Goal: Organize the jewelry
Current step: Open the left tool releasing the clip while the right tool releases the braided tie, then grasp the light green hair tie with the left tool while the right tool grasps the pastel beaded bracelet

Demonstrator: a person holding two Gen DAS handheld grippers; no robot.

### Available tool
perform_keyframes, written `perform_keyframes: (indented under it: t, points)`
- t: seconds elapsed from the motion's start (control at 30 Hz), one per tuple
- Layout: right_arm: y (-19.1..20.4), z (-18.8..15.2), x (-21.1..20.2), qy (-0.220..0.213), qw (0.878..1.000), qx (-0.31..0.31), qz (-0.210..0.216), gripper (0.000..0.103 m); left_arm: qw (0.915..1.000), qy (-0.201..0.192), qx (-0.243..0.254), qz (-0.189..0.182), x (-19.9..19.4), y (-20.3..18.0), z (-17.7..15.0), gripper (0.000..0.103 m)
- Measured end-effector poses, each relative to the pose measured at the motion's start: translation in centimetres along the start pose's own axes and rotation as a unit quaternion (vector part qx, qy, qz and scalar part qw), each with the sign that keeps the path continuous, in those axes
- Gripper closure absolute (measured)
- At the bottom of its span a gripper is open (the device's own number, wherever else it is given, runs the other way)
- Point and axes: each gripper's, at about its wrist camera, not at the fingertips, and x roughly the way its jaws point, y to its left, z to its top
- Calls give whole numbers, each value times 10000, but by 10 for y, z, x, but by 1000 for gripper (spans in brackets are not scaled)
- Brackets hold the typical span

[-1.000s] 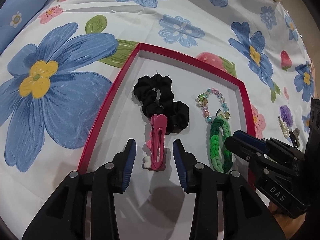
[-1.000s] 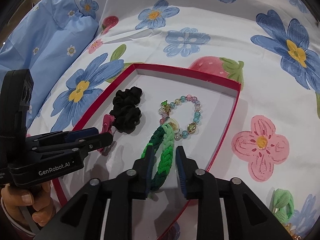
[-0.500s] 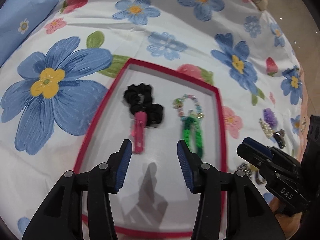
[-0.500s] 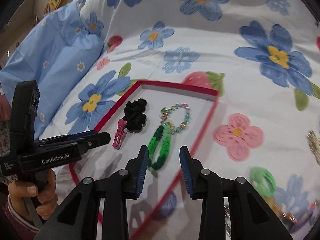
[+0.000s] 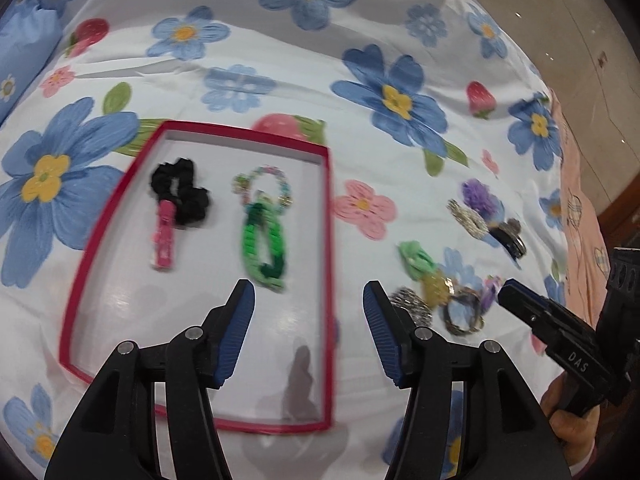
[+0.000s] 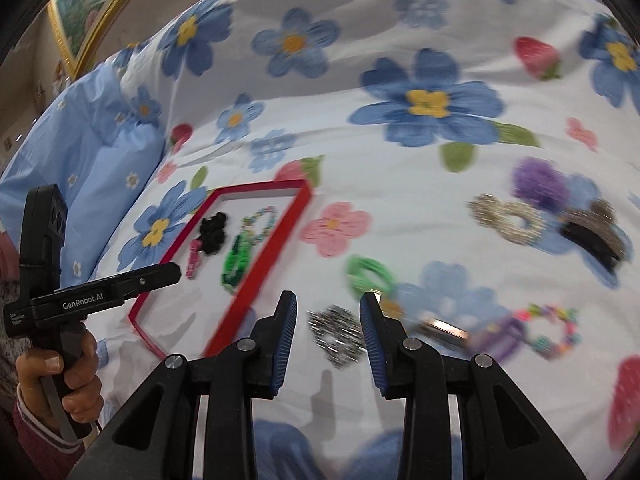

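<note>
Both wrist views overlook tray [image 5: 329, 240] — obliquely.

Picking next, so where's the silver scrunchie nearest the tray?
In the right wrist view, the silver scrunchie lies on the bedsheet between the open right hand-held gripper's fingers, right of the red tray.

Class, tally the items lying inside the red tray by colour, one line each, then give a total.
Black: 1, scrunchie
Pink: 1, hair clip
Green: 1, braided band
Multicoloured: 1, bead bracelet
Total: 4 in the red tray
</note>
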Motion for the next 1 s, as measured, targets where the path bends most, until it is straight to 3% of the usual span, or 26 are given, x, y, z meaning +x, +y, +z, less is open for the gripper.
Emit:
perform_keyframes:
  t: [0.47,0.73,1.0]
  points:
    - [-74,-32,-53,-260,9963,630,-526,64,9975,274,594,-269,17,-72,-19,44]
    - [-103,-43,-59,-269,9936,856,-688,64,9956,413,792,-288,36,-99,-18,43]
    - [-132,-46,-48,-164,9895,1072,-956,64,9952,532,804,-168,63,-102,-5,43]
